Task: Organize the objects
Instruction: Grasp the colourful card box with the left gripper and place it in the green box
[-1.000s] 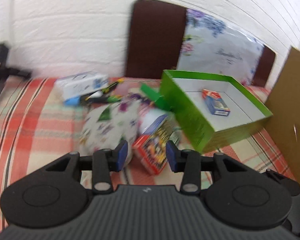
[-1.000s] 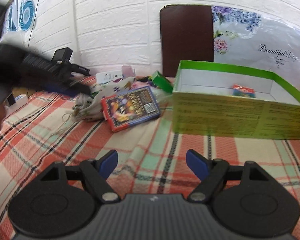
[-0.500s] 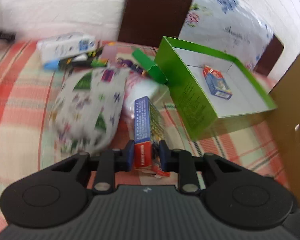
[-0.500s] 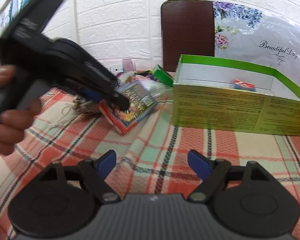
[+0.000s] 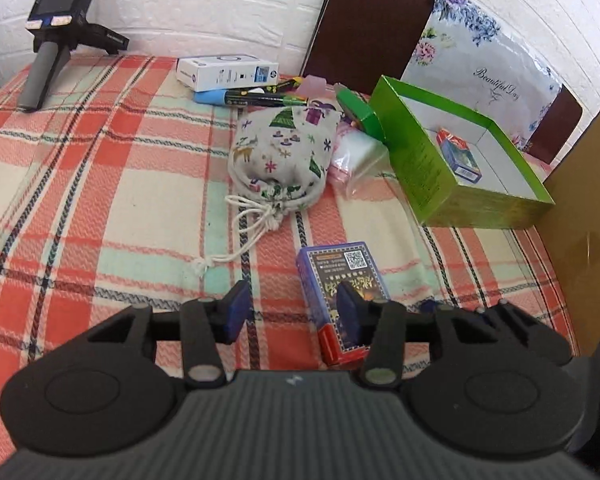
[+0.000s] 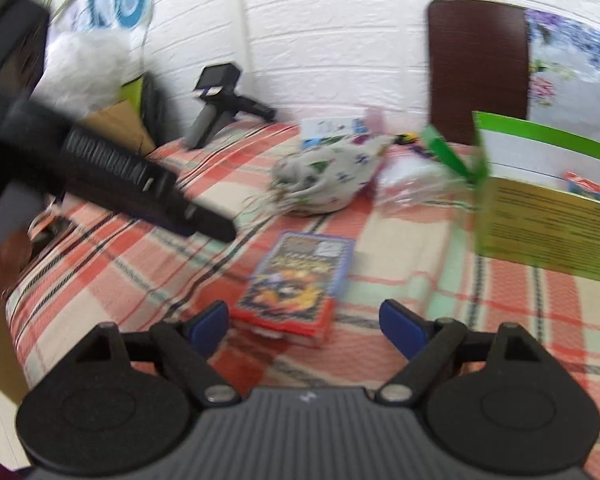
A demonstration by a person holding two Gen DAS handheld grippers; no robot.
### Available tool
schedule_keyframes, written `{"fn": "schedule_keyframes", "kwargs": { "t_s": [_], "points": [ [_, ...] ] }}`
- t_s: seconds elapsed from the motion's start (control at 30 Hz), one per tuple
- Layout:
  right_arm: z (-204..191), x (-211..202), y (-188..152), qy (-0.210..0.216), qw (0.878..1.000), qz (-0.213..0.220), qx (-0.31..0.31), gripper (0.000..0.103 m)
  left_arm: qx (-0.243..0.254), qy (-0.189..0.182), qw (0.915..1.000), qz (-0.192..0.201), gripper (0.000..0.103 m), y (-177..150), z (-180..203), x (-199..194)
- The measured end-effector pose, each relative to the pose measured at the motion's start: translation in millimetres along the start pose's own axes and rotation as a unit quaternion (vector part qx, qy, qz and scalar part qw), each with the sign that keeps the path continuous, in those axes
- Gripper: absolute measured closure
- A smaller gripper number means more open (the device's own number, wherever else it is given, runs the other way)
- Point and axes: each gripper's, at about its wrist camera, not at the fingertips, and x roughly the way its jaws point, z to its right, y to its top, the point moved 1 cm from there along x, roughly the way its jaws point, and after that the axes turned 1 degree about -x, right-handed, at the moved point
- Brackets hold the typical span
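Plaid blanket (image 5: 100,184) carries card box (image 5: 336,276), drawstring pouch (image 5: 284,152), green box (image 5: 432,172).

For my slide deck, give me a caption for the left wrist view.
Open left gripper above the card box lying on the plaid blanket.

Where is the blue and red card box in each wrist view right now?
Left wrist: card box lies bottom centre, partly behind the right finger of the open left tongs.
Right wrist: card box lies centre, just ahead of the open right tongs.
Shared landmark: drawstring pouch beyond it.
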Motion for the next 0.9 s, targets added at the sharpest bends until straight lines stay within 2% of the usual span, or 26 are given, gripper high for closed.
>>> {"fn": "schedule_keyframes", "kwargs": {
  "t_s": [0.13, 0.17, 0.2, 0.23, 0.27, 0.4, 0.47, 0.67, 0.9],
  "points": [
    [-7, 17, -4, -0.01, 0.999, -0.026, -0.023, 0.013, 0.002, -0.013, 0.9992, -0.038, 0.056, -6, 9, 34],
    [-10, 20, -6, -0.014, 0.999, -0.021, -0.032, 0.011, -0.008, -0.024, 0.9989, -0.039, 0.057, -9, 9, 40],
    [-13, 22, -6, -0.016, 0.999, -0.018, -0.041, 0.011, -0.019, -0.044, 0.9985, -0.028, 0.07, -12, 9, 41],
    [-14, 23, -4, -0.011, 0.999, -0.016, -0.044, 0.02, -0.027, -0.06, 0.9974, -0.03, 0.07, -12, 9, 43],
    [-15, 21, -3, -0.023, 0.999, -0.013, -0.044, 0.031, -0.033, -0.058, 0.9973, -0.03, 0.07, -12, 9, 42],
    [-8, 11, -1, -0.024, 0.999, 0.002, -0.032, 0.034, -0.014, -0.056, 0.998, -0.027, 0.08, -3, 20, 28],
    [-5, 0, 0, -0.045, 0.998, 0.024, -0.038, 0.035, -0.003, -0.068, 0.9975, -0.018, 0.083, 6, 30, 22],
    [36, -23, 23, -0.08, 0.994, 0.076, -0.007, 0.035, 0.06, -0.077, 0.995, 0.018, 0.083, 40, 82, 18],
    [100, -23, 53, -0.141, 0.983, 0.12, 0.015, 0.035, 0.092, -0.103, 0.9893, 0.047, 0.083, 87, 135, 50]
  ]
}}
